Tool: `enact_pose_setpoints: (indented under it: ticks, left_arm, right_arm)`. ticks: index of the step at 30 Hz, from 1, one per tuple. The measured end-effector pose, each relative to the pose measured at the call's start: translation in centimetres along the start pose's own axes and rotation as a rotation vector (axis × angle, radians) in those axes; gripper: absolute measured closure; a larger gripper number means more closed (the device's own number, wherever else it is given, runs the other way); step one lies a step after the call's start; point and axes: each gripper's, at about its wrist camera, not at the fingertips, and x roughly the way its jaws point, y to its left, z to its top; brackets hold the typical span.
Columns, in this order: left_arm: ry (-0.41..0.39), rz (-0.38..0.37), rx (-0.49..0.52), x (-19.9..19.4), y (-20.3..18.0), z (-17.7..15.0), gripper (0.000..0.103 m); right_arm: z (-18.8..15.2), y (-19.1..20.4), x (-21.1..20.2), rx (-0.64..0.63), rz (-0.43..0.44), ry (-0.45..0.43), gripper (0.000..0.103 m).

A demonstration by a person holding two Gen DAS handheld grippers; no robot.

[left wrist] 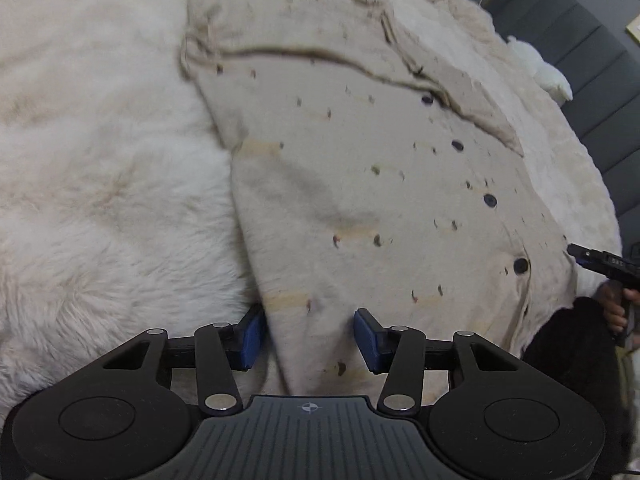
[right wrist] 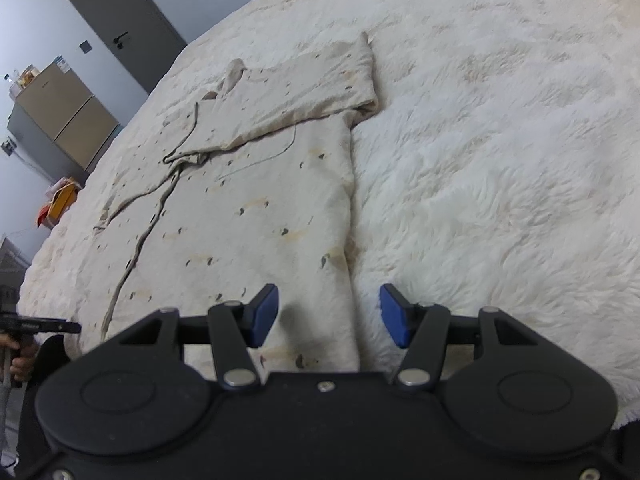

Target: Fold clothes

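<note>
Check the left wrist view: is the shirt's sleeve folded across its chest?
Yes, the sleeve lies folded across the upper part of the shirt.

Both views sit just behind their own blue-padded fingers and look steeply down and forward along them. The left wrist view is close over the cream shirt (left wrist: pixel 360 184), whose side edge runs between its fingers (left wrist: pixel 252 338). The right wrist view looks down the same shirt (right wrist: pixel 256 208) on the furry blanket (right wrist: pixel 500 160), whose opposite edge runs between its fingers (right wrist: pixel 394 316).
</note>
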Motion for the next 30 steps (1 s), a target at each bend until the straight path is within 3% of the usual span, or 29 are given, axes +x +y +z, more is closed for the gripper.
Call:
enact_pose_setpoints:
  ticks: [3,5,7,13,20,25,30]
  left_arm:
    - [0.029,-0.031,0.015,0.4,0.2,0.5,0.06]
    - [0.029,-0.052,-0.002,0.4,0.7,0.9,0.066]
    - [0.028,-0.073,-0.015,0.2,1.2,1.2,0.071]
    - [-0.051,-0.211,-0.009,-1.6,1.7,1.3,0.074]
    - [-0.018,-0.079,0.007,1.0,1.1,2.0,0.074]
    - [0.031,-0.161,-0.037,1.9,2.0,2.1,0.072]
    - [0.061,-0.257,-0.077,2.8,2.8,2.2,0.071]
  right_arm:
    - [0.5,-0.5,0.7,0.01,0.039,0.059,0.046]
    - [0.9,-0.8,1.3,0.008,0.07,0.098,0.046]
    - [1.3,-1.0,1.7,0.001,0.104,0.125,0.056]
    - [1.8,-1.7,1.8,0.043,0.229,0.143,0.062]
    - [2.6,-0.2,3.4,-0.011,0.191,0.183,0.062]
    - [2.6,0.1,4.2,-0.025,0.201,0.22,0.062]
    - [2.6,-1.0,4.3,0.021,0.284,0.253,0.061]
